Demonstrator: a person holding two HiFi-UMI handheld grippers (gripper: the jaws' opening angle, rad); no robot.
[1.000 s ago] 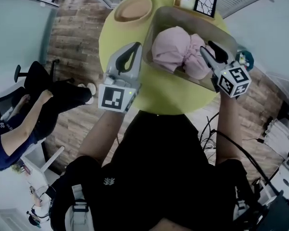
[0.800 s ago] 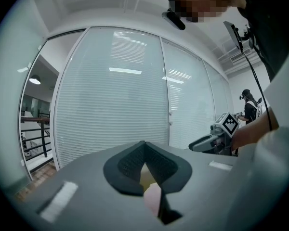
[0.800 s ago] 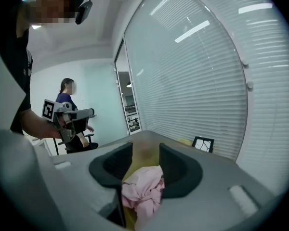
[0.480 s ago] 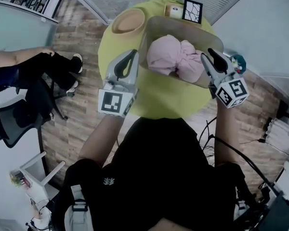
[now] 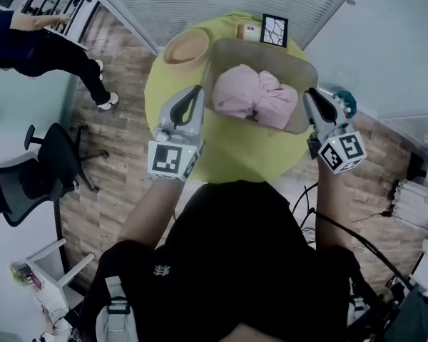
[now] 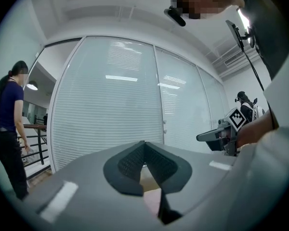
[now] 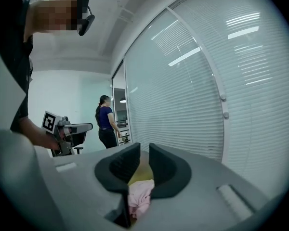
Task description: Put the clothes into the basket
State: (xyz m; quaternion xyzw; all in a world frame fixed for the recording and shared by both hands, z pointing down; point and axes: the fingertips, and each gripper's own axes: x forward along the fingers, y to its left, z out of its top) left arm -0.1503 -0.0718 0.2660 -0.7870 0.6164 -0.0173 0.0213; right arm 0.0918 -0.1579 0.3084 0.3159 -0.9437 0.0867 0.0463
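A heap of pink clothes (image 5: 255, 97) lies inside the grey basket (image 5: 297, 70) on the round yellow table (image 5: 235, 155). My left gripper (image 5: 196, 91) hangs just left of the basket; in the left gripper view its jaws (image 6: 144, 144) meet at the tips with nothing between them. My right gripper (image 5: 312, 94) hangs by the basket's right edge, clear of the clothes. Its jaws (image 7: 144, 150) have just been closing; a narrow gap remains and it is empty. The pink clothes (image 7: 139, 196) show below that gap.
A tan bowl-shaped thing (image 5: 185, 47), a small white box (image 5: 248, 30) and a black-framed card (image 5: 274, 29) stand at the table's far side. A teal object (image 5: 346, 100) sits beyond the right edge. A person (image 5: 28, 38) stands far left; an office chair (image 5: 46, 162) nearer.
Both grippers have lifted and pulled back from the basket. The right gripper's tips were over the pink clothes and now sit off its right edge. The person at the left has walked off.
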